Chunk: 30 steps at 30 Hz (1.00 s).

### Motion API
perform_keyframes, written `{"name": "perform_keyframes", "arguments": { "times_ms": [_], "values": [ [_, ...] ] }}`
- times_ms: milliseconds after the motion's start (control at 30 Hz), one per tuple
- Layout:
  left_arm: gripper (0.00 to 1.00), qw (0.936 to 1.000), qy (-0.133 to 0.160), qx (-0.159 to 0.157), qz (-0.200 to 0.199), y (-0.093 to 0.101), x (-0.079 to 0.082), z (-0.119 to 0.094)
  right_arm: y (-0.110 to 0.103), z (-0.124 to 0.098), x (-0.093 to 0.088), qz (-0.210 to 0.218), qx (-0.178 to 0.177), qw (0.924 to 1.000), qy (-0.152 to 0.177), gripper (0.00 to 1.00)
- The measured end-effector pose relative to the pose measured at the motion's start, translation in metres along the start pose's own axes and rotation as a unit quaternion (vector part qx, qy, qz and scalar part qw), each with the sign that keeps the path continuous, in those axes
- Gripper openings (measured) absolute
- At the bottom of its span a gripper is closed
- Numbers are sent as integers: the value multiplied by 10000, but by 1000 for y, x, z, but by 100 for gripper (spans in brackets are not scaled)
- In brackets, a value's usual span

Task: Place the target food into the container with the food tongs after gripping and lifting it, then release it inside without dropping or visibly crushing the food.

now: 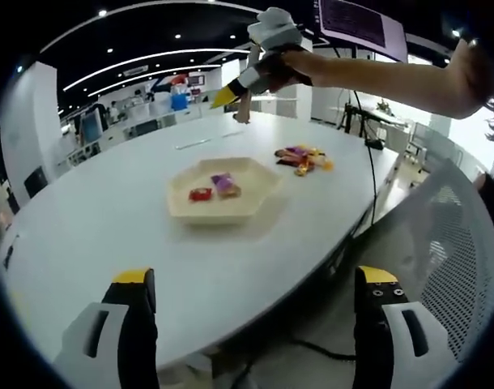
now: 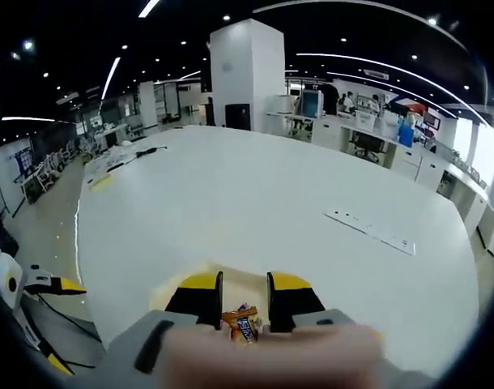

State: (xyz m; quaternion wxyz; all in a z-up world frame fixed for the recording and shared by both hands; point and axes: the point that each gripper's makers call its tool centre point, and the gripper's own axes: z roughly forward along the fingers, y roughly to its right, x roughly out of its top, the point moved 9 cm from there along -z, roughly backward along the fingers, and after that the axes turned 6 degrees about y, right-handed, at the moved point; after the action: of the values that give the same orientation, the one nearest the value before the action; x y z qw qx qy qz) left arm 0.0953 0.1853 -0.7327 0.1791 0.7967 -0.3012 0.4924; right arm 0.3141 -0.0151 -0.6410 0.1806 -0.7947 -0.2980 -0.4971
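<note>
A beige hexagonal tray (image 1: pixel 182 203) lies on the white table and holds a red candy (image 1: pixel 200 194) and a purple candy (image 1: pixel 225 184). A pile of wrapped candies (image 1: pixel 302 158) lies to its right. My left gripper (image 1: pixel 257 279) hangs open at the table's near edge, with nothing between its jaws. A hand holds my right gripper (image 1: pixel 231 93) high over the table's far side, with brown food tongs (image 1: pixel 244 109) hanging from it. In the right gripper view, my right gripper (image 2: pixel 244 298) has its jaws close together around an orange and blue wrapped candy (image 2: pixel 243 326). A blurred tan shape lies below it.
A mesh office chair (image 1: pixel 441 243) stands at the table's right edge. Thin flat strips (image 2: pixel 370 230) lie on the far tabletop. Desks, monitors and a white pillar (image 2: pixel 247 77) fill the room behind. The left gripper (image 2: pixel 36 285) shows at the lower left of the right gripper view.
</note>
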Motion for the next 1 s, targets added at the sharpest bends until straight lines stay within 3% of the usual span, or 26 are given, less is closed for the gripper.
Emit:
{"name": "perform_keyframes", "arguments": {
  "times_ms": [367,667,833,1000],
  "values": [
    [100,9997,92,-241,-30,4,2,0,-26,12,6,-51,387,9992,-36,24],
    [100,9988,216,-441,-1,7,5,-1,-30,16,10,-156,327,9993,3,26],
    [100,9983,285,-510,-3,9,5,-2,-20,6,8,-288,158,9995,13,26],
    [100,9971,469,-595,97,10,9,-4,11,-18,-7,-35,-139,9999,-28,28]
  ]
}}
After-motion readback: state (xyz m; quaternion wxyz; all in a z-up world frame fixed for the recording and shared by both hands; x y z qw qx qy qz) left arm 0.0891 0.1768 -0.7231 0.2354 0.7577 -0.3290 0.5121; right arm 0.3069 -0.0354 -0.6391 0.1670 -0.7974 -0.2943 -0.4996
